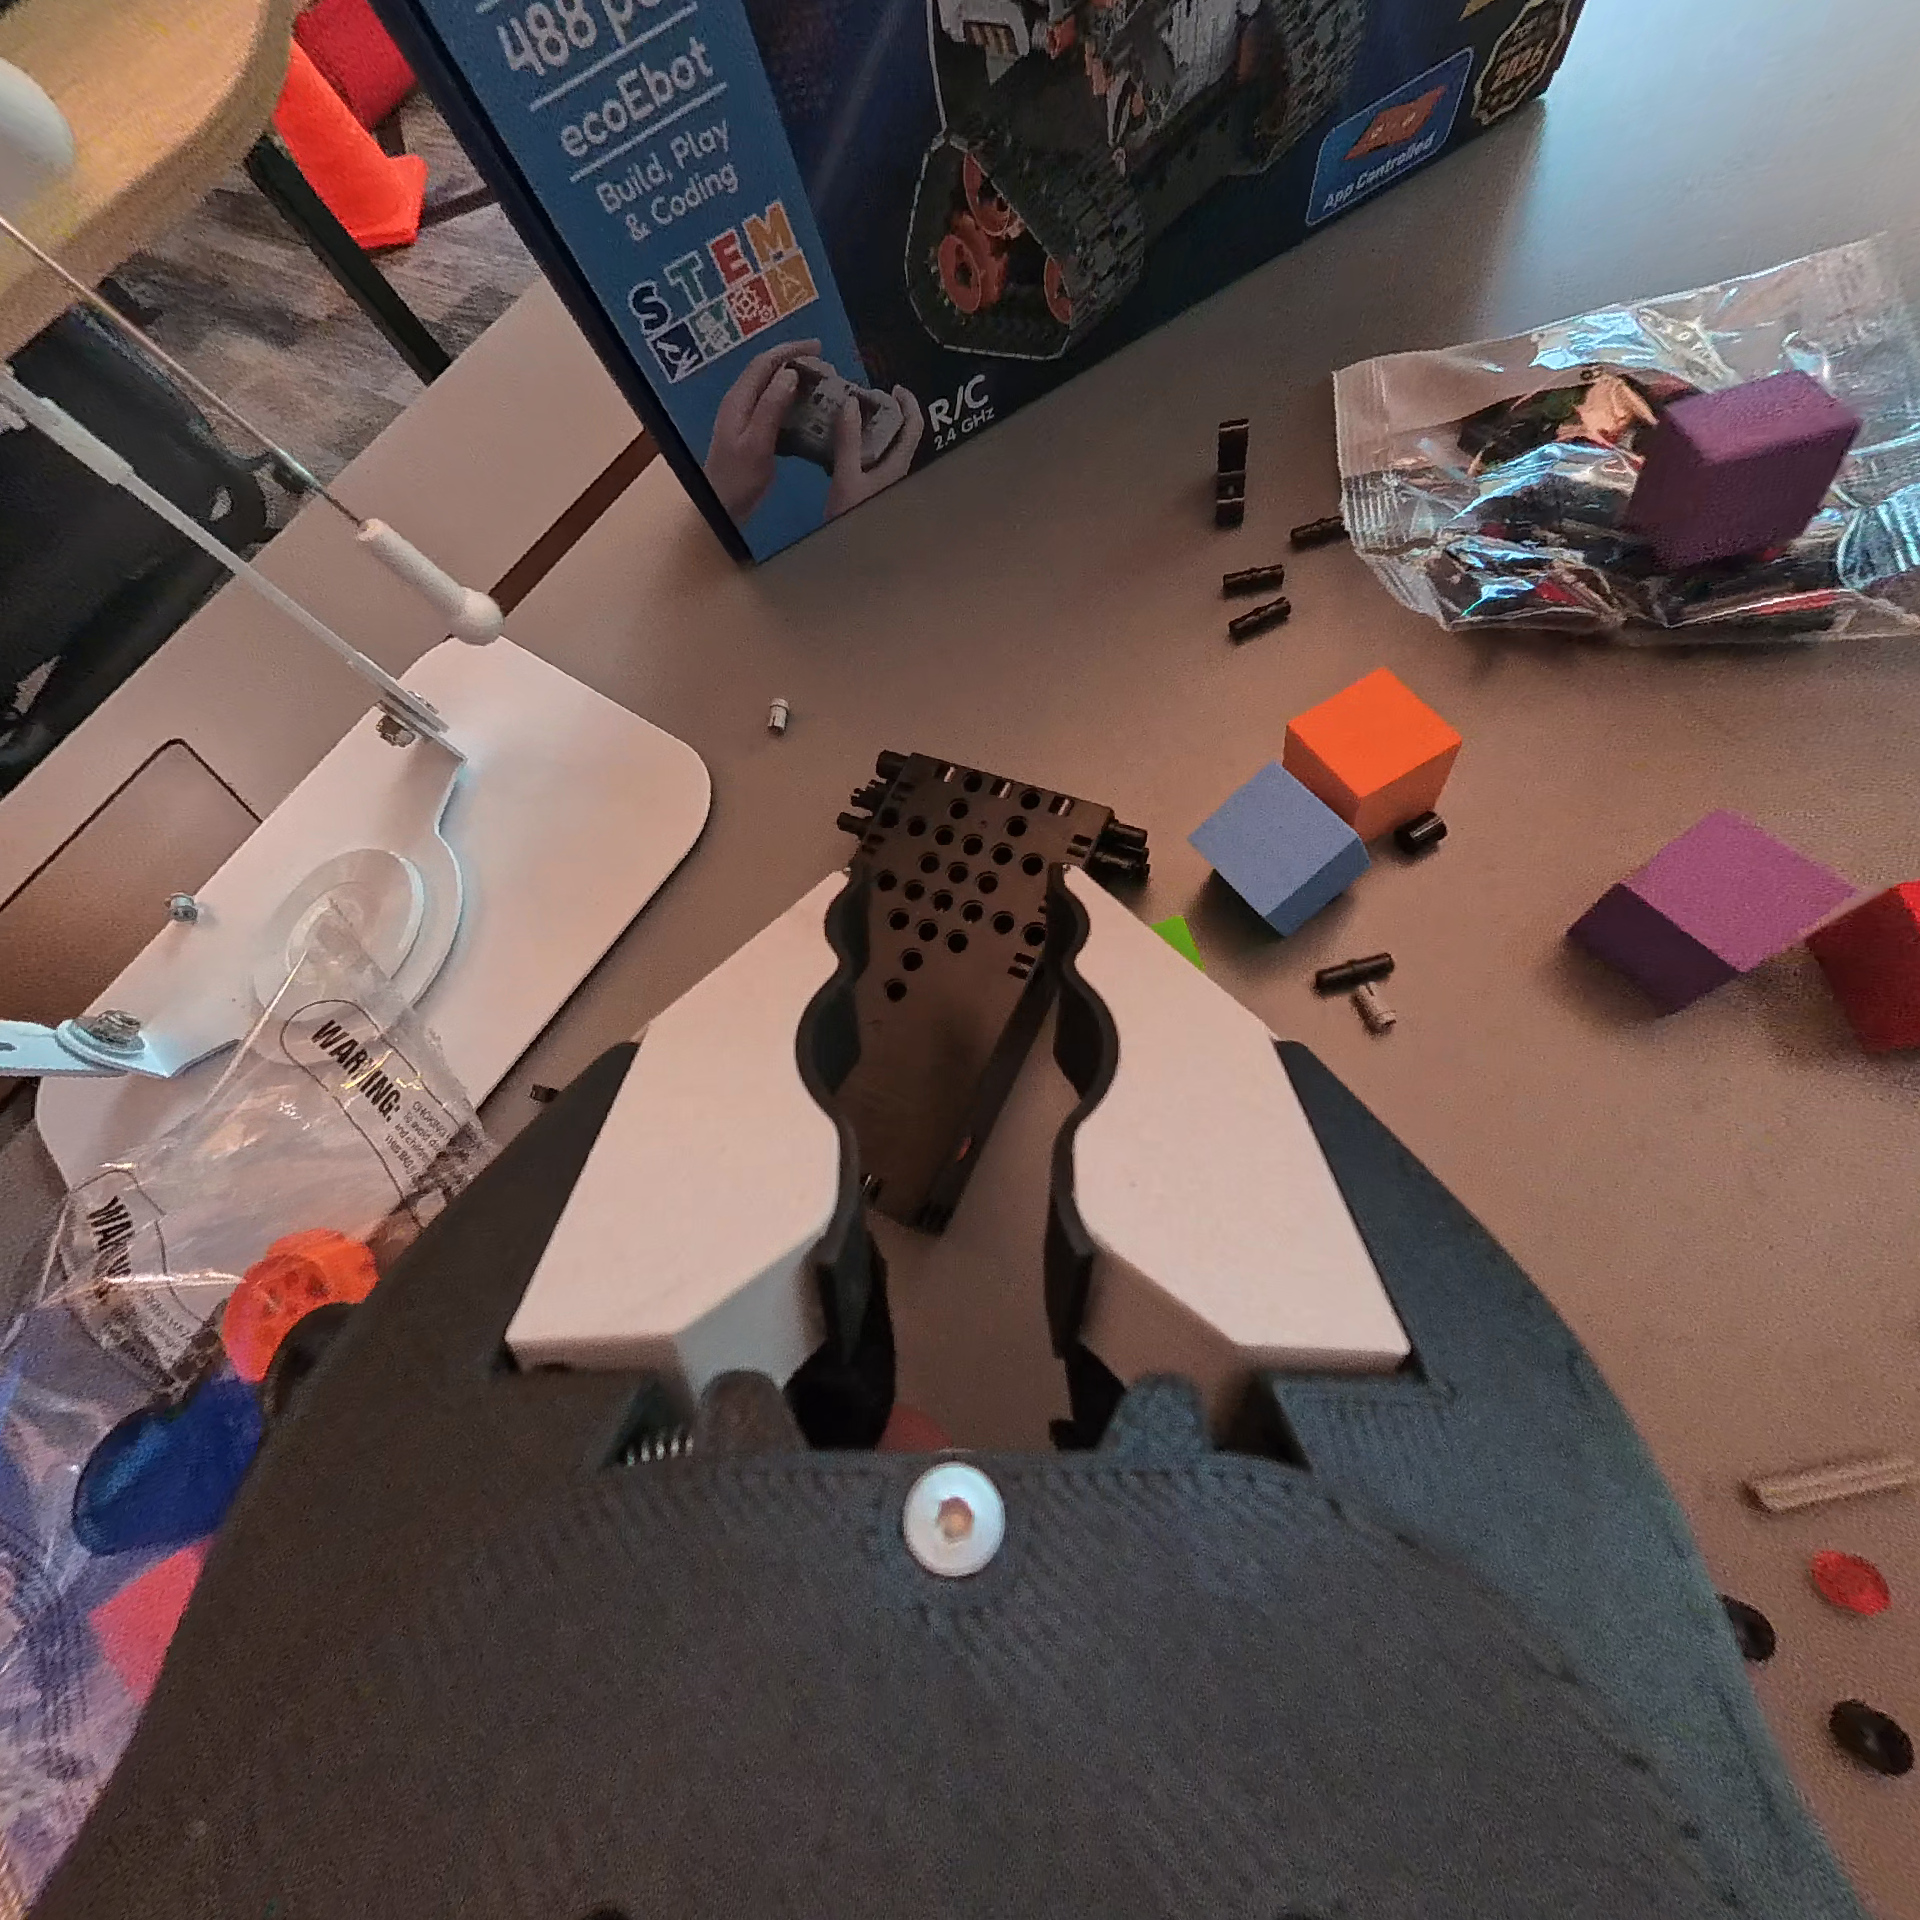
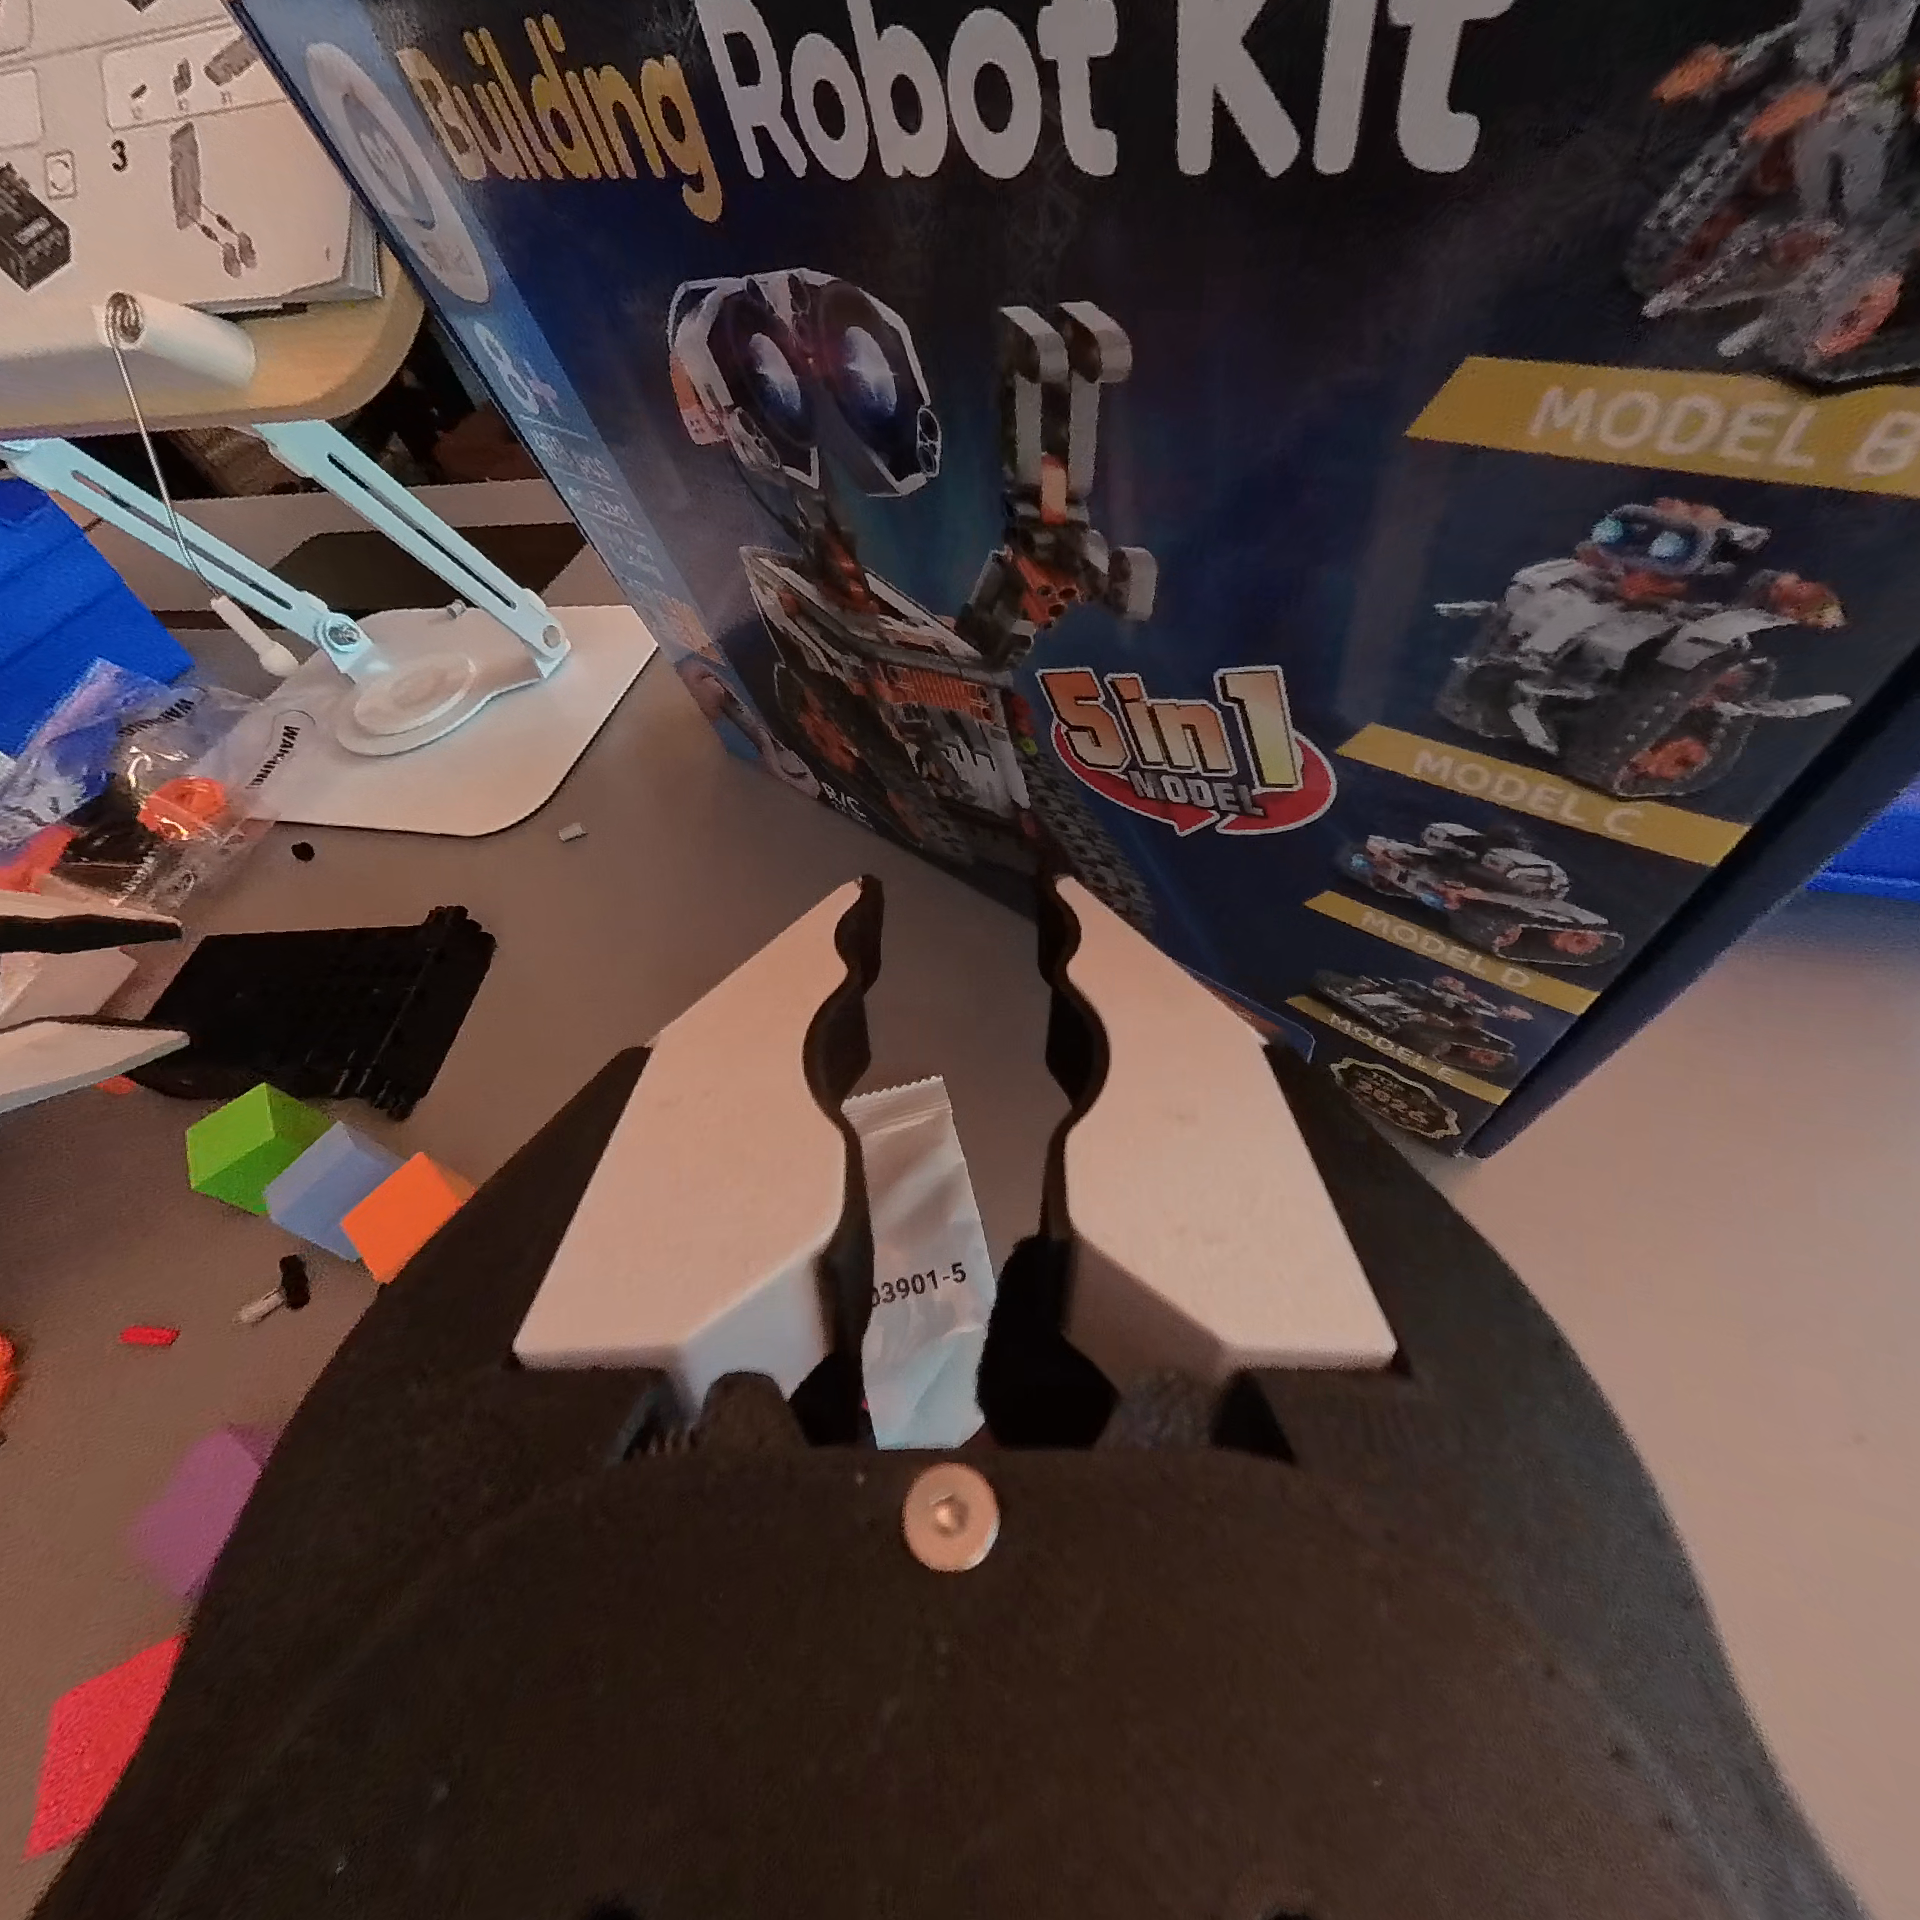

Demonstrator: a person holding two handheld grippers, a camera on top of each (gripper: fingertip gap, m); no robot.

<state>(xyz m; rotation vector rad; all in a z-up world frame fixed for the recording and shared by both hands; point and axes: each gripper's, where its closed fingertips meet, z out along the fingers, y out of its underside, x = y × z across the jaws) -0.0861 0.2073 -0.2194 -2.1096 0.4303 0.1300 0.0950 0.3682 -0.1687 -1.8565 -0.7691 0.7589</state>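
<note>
My left gripper (image 1: 956, 904) is shut on a black perforated plate assembly (image 1: 956, 862) with pins along its sides. It holds the plate over the grey table (image 1: 935, 644), with the far end sticking out past the fingertips. In the right wrist view this gripper (image 2: 94, 987) comes in from the left edge with the black plate (image 2: 312, 1008). My right gripper (image 2: 958, 894) is open and faces a blue robot kit box (image 2: 1143, 520). A small white packet (image 2: 920, 1247) shows in the gap near the finger bases, apart from the right finger.
Orange (image 1: 1371, 748), light blue (image 1: 1278, 847), purple (image 1: 1714, 904), red (image 1: 1870, 966) and green (image 1: 1179, 935) cubes lie to the right. A clear parts bag (image 1: 1558, 582) bears a purple cube (image 1: 1735, 468). Small black pins (image 1: 1252, 597) are scattered. A white stand base (image 1: 540, 790) and another bag (image 1: 260, 1143) are left.
</note>
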